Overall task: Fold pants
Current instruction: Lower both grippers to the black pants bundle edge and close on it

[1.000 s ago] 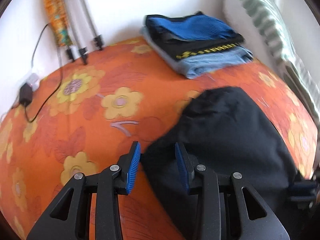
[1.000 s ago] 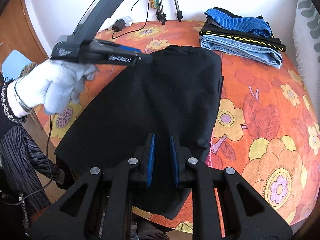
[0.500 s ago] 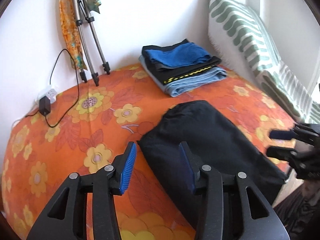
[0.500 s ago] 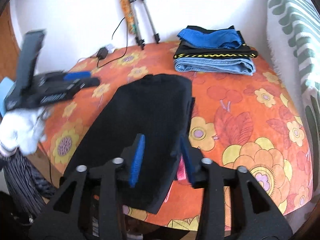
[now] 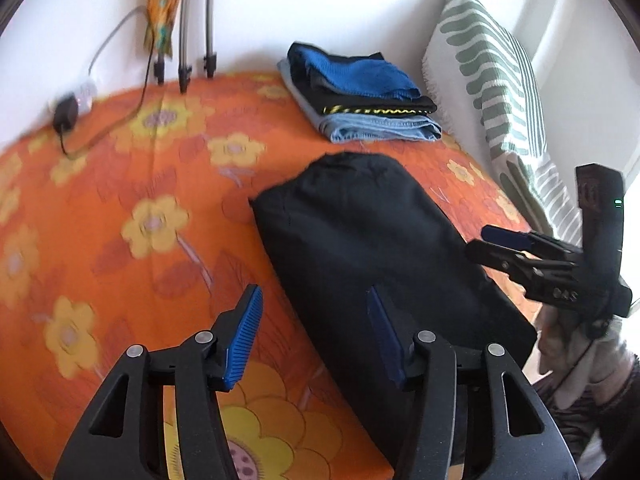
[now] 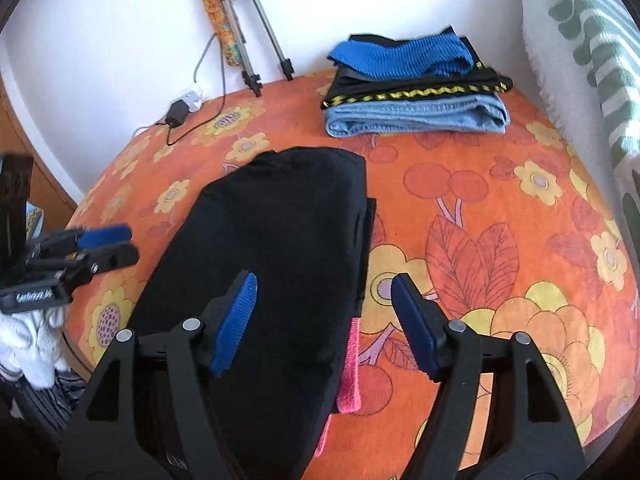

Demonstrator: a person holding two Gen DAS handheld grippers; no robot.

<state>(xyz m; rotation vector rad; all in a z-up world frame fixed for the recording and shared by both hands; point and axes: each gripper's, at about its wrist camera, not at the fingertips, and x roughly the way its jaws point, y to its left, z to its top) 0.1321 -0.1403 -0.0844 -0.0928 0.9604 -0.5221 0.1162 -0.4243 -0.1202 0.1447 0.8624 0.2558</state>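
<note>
The black pants (image 5: pixel 360 240) lie folded in a long flat rectangle on the orange flowered bed cover (image 5: pixel 120 200); they also show in the right wrist view (image 6: pixel 276 248), with a pink strip (image 6: pixel 349 364) at their near right edge. My left gripper (image 5: pixel 316 332) is open and empty, above the pants' near left edge. My right gripper (image 6: pixel 324 320) is open and empty, above the pants' near right edge. Each gripper shows in the other's view: the right one at the right (image 5: pixel 492 246), the left one at the left (image 6: pixel 116 246).
A stack of folded clothes (image 6: pixel 412 92), blue on black on denim, sits at the back by the wall. A striped green-and-white cushion (image 5: pixel 492 96) leans at the right. Tripod legs (image 6: pixel 256 52) and a charger with cable (image 6: pixel 178 114) are at the back left.
Both grippers have pulled back from the pants and opened wide; the right gripper was nearly shut over the cloth a second ago. The pants lie still.
</note>
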